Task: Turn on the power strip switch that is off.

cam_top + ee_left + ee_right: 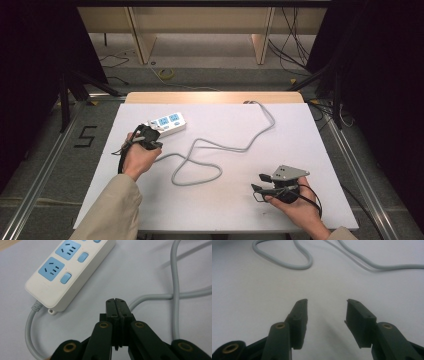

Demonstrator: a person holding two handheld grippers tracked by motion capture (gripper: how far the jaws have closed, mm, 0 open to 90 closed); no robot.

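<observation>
A white power strip (167,123) with blue sockets lies at the table's back left; in the left gripper view the power strip (70,270) sits just beyond the jaws. Its grey cable (215,147) loops across the middle of the table. My left gripper (150,136) is shut with nothing between the jaws, a short way from the strip's cable end; the left gripper (116,303) shows its jaws pressed together. My right gripper (260,182) stands open near the front right, empty, and the right gripper (327,308) points toward the cable loop (287,261).
The white table top (300,130) has a wooden strip (215,97) at its far edge. The cable runs off the back edge. Dark stands and loose cables lie on the floor around the table.
</observation>
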